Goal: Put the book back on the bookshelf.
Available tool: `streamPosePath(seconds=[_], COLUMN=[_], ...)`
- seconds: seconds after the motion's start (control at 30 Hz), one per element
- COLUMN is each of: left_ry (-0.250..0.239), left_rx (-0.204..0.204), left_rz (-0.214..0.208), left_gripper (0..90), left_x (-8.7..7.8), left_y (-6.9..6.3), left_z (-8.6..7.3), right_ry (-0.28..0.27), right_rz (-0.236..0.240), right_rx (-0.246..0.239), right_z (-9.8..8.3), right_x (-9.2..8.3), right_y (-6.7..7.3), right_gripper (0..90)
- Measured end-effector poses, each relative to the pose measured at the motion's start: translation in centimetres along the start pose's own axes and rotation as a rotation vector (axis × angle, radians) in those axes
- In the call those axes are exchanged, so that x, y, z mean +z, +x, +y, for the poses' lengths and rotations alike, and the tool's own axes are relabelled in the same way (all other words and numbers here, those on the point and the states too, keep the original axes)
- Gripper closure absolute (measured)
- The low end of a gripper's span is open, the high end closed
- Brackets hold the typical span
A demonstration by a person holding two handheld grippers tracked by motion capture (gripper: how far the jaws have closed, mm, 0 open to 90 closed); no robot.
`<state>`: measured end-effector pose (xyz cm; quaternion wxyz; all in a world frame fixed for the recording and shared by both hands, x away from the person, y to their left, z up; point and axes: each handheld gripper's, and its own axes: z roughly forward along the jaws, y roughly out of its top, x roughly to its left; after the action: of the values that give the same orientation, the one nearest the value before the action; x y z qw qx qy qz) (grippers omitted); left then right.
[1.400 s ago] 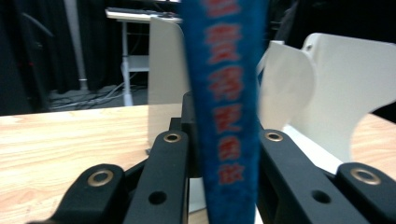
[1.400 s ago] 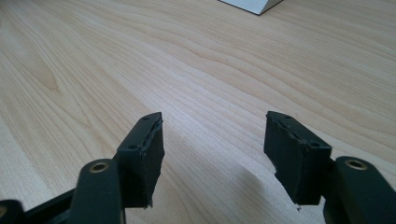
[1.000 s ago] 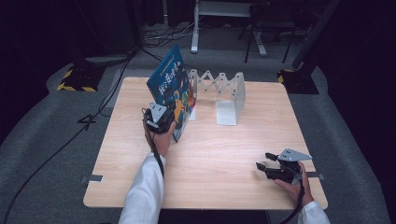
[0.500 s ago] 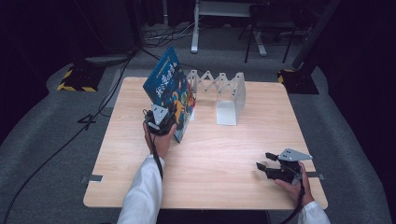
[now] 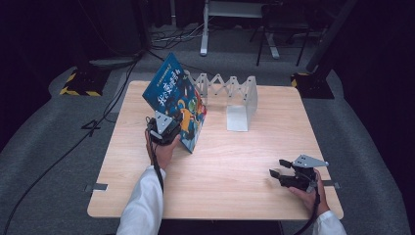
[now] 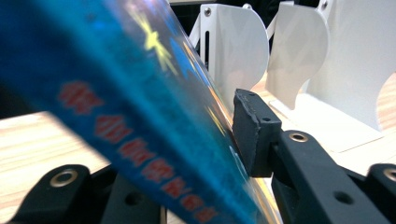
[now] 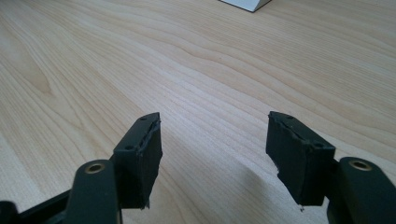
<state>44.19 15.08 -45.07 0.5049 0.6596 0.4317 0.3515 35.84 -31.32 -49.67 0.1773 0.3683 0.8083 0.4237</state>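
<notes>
The left black two-jaw gripper (image 5: 169, 128), its jaws just opening around the tilted blue picture book (image 5: 178, 100), is held raised; the right black two-jaw gripper (image 5: 278, 175) rests low, well apart from that book, jaws parted and empty.

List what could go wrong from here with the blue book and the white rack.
1. The left hand-held gripper has just been opening its jaws around the tilted blue picture book; it may topple onto the light wooden table.
2. The book leans away from the white folding metal book rack, so it could miss the slots.
</notes>
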Motion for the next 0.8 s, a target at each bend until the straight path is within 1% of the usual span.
streamPosePath(seconds=[0.07, 0.1, 0.17, 0.2, 0.3, 0.37, 0.4, 0.53, 0.63, 0.67, 0.7, 0.77, 0.8], left_ry=[-0.001, 0.005, 0.022, 0.029, 0.048, 0.059, 0.060, 0.066, 0.081, 0.085, 0.085, 0.099, 0.108], left_rx=[-0.010, -0.012, -0.014, -0.011, -0.018, -0.011, -0.014, -0.023, -0.002, 0.003, 0.003, 0.010, 0.017], left_rz=[-0.004, -0.003, -0.015, -0.014, -0.043, -0.045, -0.047, -0.077, -0.097, -0.098, -0.098, -0.123, -0.126], left_gripper=[58.8, 58.1, 53.7, 51.5, 47.5, 46.4, 45.9, 43.9, 43.4, 42.9, 42.7, 42.2, 41.4], left_x=[-0.1, -0.1, -0.1, -0.2, -0.5, -0.8, -0.9, -1.6, -2.1, -2.2, -2.2, -2.6, -2.6], left_y=[0.1, 0.1, 0.4, 0.4, 0.7, 1.0, 1.0, 1.6, 1.7, 1.7, 1.7, 2.0, 2.0], left_z=[0.1, 0.2, 0.3, 0.3, 0.1, 0.0, -0.1, -0.1, 0.1, 0.2, 0.2, 0.1, 0.1], right_ry=[0.000, -0.001, -0.002, -0.002, -0.008, -0.005, -0.005, -0.010, -0.015, -0.017, -0.017, -0.017, -0.019], right_rz=[-0.002, -0.002, -0.005, -0.007, -0.007, -0.012, -0.017, -0.018, 0.004, 0.007, 0.007, 0.002, 0.004], right_rx=[0.000, -0.002, 0.005, 0.008, 0.004, 0.008, -0.001, -0.010, -0.020, -0.026, -0.026, -0.038, -0.041], right_z=[0.0, 0.1, 0.1, 0.1, 0.2, 0.3, 0.4, 0.9, 1.5, 1.7, 1.7, 2.2, 2.4], right_x=[0.0, 0.0, 0.0, -0.1, -0.1, -0.1, -0.1, -0.3, -0.5, -0.6, -0.6, -0.8, -0.9], right_y=[0.0, 0.0, -0.1, -0.2, -0.1, -0.1, -0.1, 0.1, 0.4, 0.5, 0.5, 0.7, 0.7], right_gripper=[36.7, 36.7, 36.7, 36.7, 36.7, 36.7, 36.7, 36.7, 35.4, 35.1, 35.1, 34.9, 34.8])
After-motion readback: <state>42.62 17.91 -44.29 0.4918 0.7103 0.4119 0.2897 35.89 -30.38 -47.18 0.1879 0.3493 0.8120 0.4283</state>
